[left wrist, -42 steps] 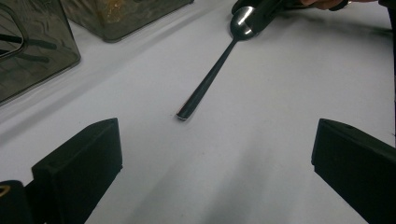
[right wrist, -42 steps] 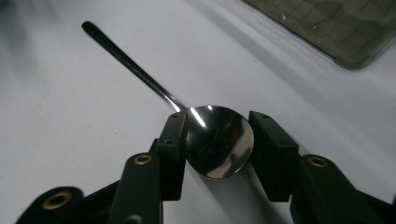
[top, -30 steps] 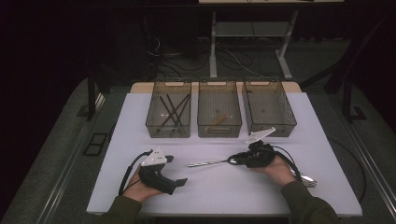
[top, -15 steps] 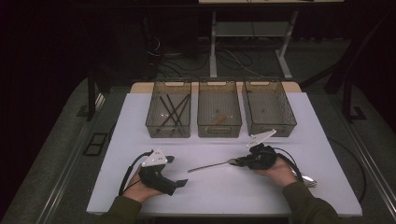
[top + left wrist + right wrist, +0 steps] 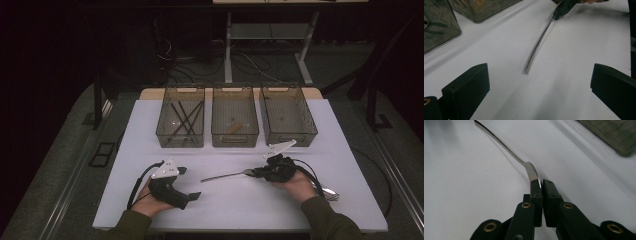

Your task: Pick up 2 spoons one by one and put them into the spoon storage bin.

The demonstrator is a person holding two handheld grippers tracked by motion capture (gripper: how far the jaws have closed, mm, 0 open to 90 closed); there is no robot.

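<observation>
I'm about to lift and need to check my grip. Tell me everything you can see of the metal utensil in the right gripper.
The utensil is slim, shiny, silver-looking metal: a long, narrow, gently curved handle widening into a head, likely a spoon. The right gripper has its jaws shut on the head's edge, so the bowl is mostly hidden. The handle points toward the left gripper, its tip lying free on the white table in front of three bins.

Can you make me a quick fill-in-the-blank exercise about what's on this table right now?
1. The right gripper is shut on the head of a metal ____.
2. The left gripper has its fingers ____.
3. ____ bins stand in a row at the back of the table.

Missing words: spoon; open; three
</observation>
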